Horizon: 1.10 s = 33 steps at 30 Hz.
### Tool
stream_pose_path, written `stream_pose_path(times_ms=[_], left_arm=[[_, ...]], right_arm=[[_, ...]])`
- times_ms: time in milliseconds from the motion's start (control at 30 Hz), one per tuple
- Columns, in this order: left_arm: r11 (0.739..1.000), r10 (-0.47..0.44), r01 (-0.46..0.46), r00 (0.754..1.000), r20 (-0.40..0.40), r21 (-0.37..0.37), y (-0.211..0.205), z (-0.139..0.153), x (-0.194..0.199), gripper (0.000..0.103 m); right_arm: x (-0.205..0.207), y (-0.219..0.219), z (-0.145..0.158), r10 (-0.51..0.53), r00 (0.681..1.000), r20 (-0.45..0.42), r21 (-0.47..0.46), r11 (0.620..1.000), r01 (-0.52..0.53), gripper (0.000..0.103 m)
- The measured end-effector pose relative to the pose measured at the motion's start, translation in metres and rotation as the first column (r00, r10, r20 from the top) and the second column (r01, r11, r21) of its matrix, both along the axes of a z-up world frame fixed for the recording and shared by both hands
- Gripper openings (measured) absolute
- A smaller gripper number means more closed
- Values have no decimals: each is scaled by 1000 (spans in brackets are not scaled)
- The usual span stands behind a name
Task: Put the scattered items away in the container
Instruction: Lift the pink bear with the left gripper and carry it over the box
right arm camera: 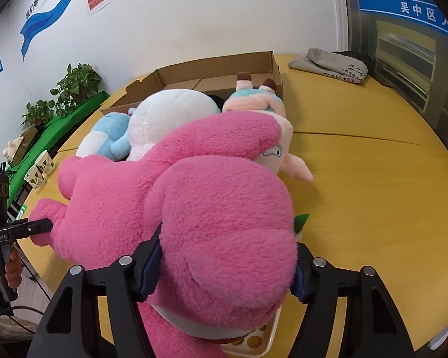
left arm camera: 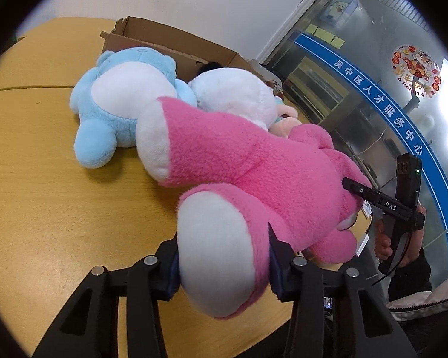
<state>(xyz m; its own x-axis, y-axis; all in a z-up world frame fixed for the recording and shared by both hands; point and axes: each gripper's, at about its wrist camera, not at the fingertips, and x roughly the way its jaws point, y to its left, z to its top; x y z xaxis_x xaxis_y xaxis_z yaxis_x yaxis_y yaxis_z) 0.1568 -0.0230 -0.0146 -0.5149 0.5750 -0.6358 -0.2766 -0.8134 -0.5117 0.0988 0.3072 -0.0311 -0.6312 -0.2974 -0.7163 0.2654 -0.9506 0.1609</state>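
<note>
Gripping pink plush, both claws

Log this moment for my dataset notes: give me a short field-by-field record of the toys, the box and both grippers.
held item: pink plush bear, gripped at both ends
left gripper: shut on the bear's white-soled foot
right gripper: shut on the bear's head end
container: cardboard box, open, on the yellow table
blue plush: lying on the table against the box
white plush: between the blue plush and the bear
striped plush: by the box's right wall; whether inside, cannot tell
bear in box: not yet
</note>
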Motion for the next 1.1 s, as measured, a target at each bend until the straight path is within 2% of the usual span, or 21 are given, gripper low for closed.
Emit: stream_pose_path(times_ms=[267,467,667,867,1100], left_arm=[[1000,18,-17,997,-71,17,-16,38,4,42],[1000,-3,2,981,-192,-3,-24,89,-18,42],[999,-23,9,957,-289,-48,-32,134,-70,42],[997,-35,8,940,-339,-81,-43,168,-132,42],[993,-44,0,934,-354,-122,-46,183,-199,42]], right_arm=[[7,-16,35,38,995,-93,-19,999,-40,66],[-2,-21,76,49,980,-195,-43,997,-58,66],[-47,-33,120,52,952,-302,-41,997,-67,66],[-102,-49,149,64,935,-349,-40,996,-83,66],[-168,-65,172,71,923,-379,-12,997,-82,66]])
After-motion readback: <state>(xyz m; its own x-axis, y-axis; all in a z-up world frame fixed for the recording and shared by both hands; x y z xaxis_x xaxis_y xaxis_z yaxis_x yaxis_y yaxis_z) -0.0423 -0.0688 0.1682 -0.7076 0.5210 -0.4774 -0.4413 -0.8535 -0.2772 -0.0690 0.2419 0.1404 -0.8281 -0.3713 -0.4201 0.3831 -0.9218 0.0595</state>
